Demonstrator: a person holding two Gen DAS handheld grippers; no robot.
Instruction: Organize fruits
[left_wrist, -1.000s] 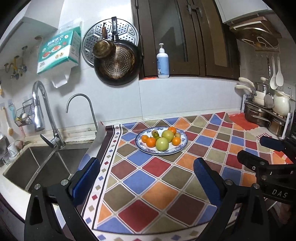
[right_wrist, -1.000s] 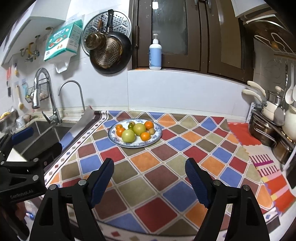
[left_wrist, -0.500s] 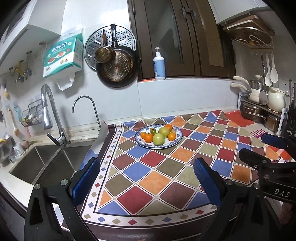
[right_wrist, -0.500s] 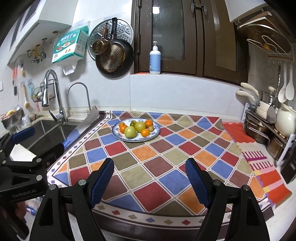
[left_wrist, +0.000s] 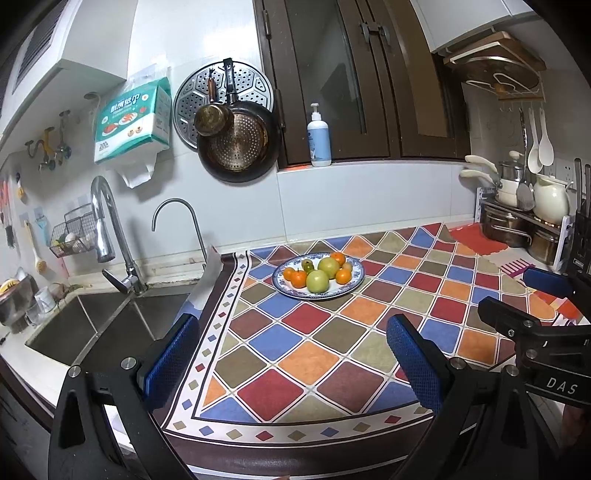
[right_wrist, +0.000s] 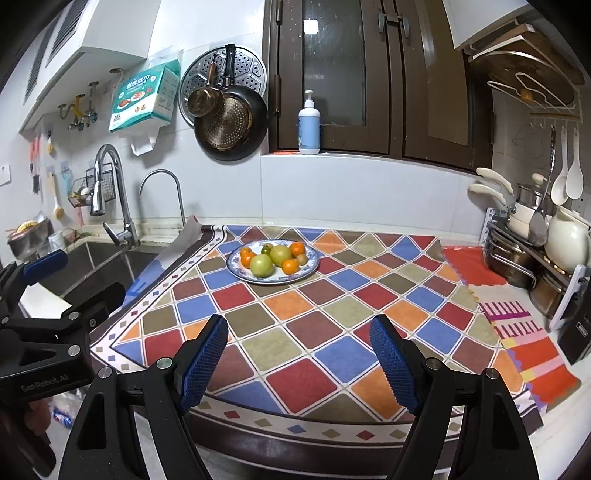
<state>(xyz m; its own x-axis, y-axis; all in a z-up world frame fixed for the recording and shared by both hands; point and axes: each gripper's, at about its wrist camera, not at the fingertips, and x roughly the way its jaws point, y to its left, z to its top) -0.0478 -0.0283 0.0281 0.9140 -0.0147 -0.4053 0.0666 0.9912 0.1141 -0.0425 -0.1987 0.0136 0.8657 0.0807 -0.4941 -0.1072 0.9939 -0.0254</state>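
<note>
A blue-rimmed plate (left_wrist: 352, 286) (right_wrist: 312, 266) stands on the checkered mat near the back wall. It holds two green apples (left_wrist: 317, 281) (right_wrist: 262, 265), several small oranges (left_wrist: 298, 278) (right_wrist: 290, 266) and small greenish fruits. My left gripper (left_wrist: 291, 363) is open and empty, at the counter's front edge, well short of the plate. My right gripper (right_wrist: 299, 363) is open and empty, also at the front edge. Each gripper shows at the side of the other's view.
A steel sink (left_wrist: 92, 325) with two taps lies left of the mat. A rack with pots and a white kettle (right_wrist: 567, 240) stands at the right. A soap bottle (left_wrist: 319, 138) stands on the window ledge. Pans hang on the wall.
Both grippers have pulled back toward the counter's front edge and risen a little; the plate looks farther away. Both stay open. The fruits have not moved.
</note>
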